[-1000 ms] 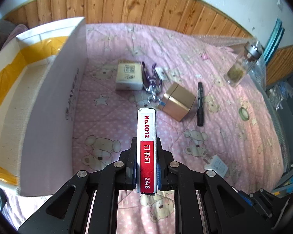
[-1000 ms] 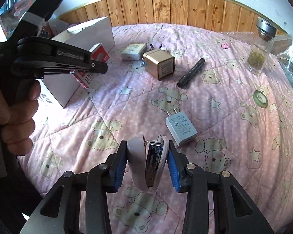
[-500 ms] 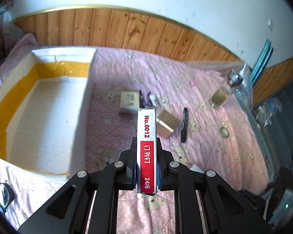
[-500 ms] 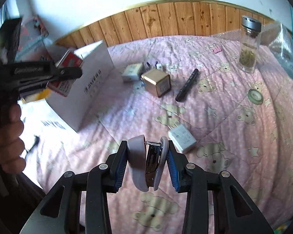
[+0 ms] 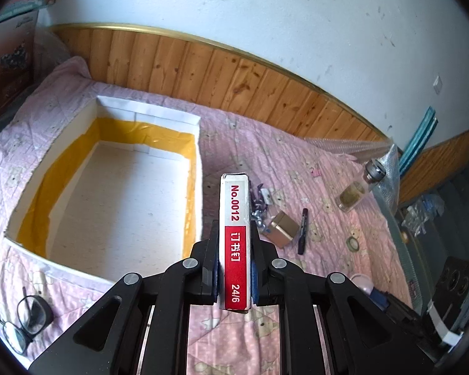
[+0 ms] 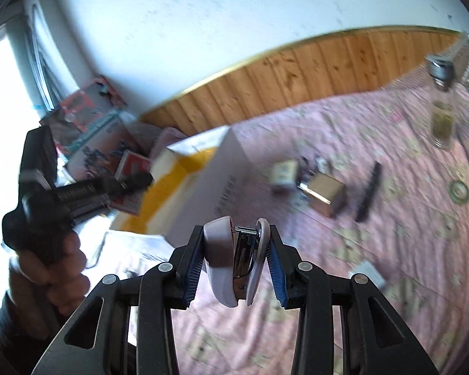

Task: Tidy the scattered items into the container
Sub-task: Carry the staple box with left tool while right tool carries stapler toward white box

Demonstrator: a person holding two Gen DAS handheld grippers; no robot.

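The left gripper [image 5: 234, 268] clamps a narrow red-and-white cardboard staple box [image 5: 235, 243], long axis pointing forward. The open white carton with yellow-taped walls [image 5: 195, 168] lies ahead-left, nearer this hand. The right gripper [image 6: 236, 265] pinches a pale pink stapler [image 6: 234, 262], farther from the carton's right wall.

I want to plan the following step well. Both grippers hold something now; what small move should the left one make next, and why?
Probably carry the left gripper a little further left and lower it over the white box, then open. It is shut on the red staple box, which seems to hang over the pink quilt beside the box's right wall. The box floor looks bare. The right gripper holds the stapler.
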